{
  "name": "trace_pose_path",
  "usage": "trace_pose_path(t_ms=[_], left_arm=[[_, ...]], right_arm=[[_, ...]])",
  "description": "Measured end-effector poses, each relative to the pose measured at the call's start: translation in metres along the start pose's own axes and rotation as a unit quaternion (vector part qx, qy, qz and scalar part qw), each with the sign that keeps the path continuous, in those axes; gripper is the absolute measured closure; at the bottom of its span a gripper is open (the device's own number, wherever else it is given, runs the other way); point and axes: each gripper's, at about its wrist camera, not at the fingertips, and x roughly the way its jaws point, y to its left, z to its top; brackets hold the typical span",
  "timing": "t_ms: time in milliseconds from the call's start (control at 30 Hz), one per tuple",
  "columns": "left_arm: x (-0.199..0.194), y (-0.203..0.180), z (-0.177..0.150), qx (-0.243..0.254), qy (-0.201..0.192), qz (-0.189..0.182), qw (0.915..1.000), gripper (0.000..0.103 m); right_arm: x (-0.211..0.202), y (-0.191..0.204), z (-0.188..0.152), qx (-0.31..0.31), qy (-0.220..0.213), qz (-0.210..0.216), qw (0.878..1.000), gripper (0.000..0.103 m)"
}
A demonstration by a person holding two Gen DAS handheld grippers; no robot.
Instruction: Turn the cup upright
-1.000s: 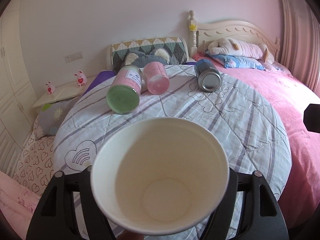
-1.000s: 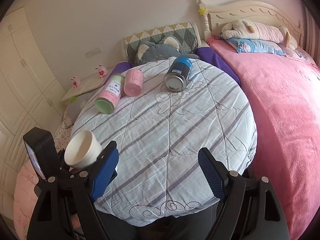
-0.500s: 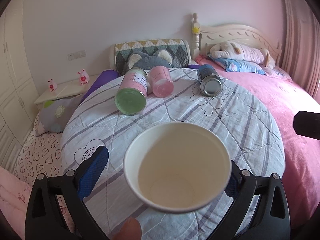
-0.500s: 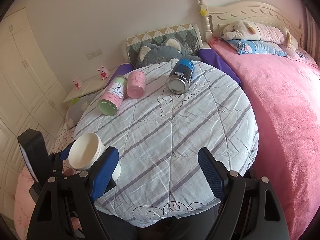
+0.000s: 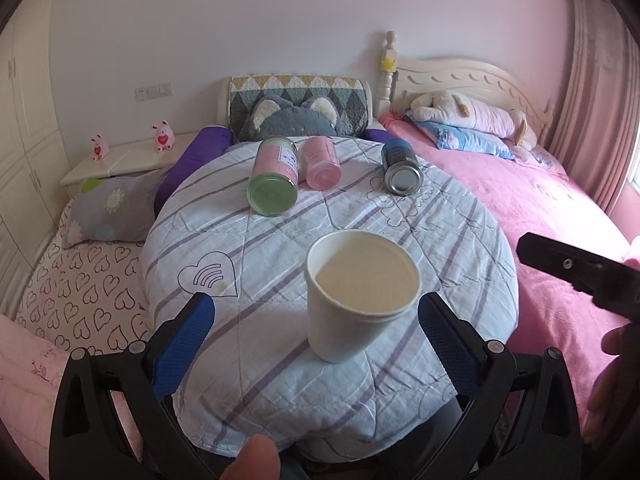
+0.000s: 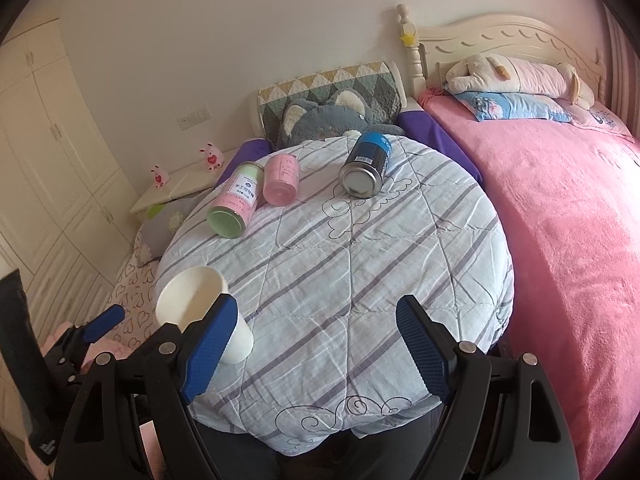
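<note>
A white paper cup (image 5: 356, 294) stands upright, mouth up, on the near part of the round table covered with a striped quilt (image 5: 460, 216). My left gripper (image 5: 316, 332) is open, its blue-padded fingers spread wide on either side of the cup and not touching it. In the right wrist view the cup (image 6: 200, 306) stands at the table's left edge, partly behind my left finger pad. My right gripper (image 6: 312, 348) is open and empty above the table's near edge.
Three containers lie on their sides at the far side of the table: a pink-labelled green-ended jar (image 5: 274, 182), a pink cup (image 5: 322, 159) and a blue can (image 5: 401, 168). A pink bed (image 5: 560, 216) is to the right, a nightstand (image 5: 120, 160) to the far left.
My left gripper opened and drew back from the cup. The cup went from tilted in the fingers to standing upright on the quilt. The right gripper stayed nearly still.
</note>
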Motion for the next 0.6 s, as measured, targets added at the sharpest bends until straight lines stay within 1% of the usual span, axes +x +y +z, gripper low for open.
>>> trace_pose_path(t_ms=[167,333,433,467,533,600], left_arm=[[-0.019,0.006,0.0,-0.007,-0.013,-0.004,0.9999,0.0],[-0.037,0.009,-0.001,-0.001,-0.016,0.015,0.9998,0.0],[-0.053,0.006,-0.004,0.005,-0.014,0.037,0.9992,0.0],[-0.057,0.004,-0.005,0.009,-0.01,0.05,0.9987,0.0],[-0.061,0.001,-0.008,0.018,0.006,0.076,0.9969,0.0],[-0.066,-0.001,-0.012,0.022,0.019,0.089,0.9956,0.0]], right_arm=[[-0.003,0.001,-0.004,-0.003,-0.002,0.0,1.0,0.02],[-0.01,0.004,-0.007,-0.011,-0.003,0.001,1.0,0.02],[-0.017,0.011,-0.012,-0.03,-0.004,-0.001,1.0,0.02],[-0.02,0.015,-0.015,-0.037,-0.004,-0.003,0.999,0.02],[-0.024,0.021,-0.021,-0.051,-0.002,-0.007,0.999,0.02],[-0.028,0.027,-0.028,-0.062,0.002,-0.015,0.998,0.02]])
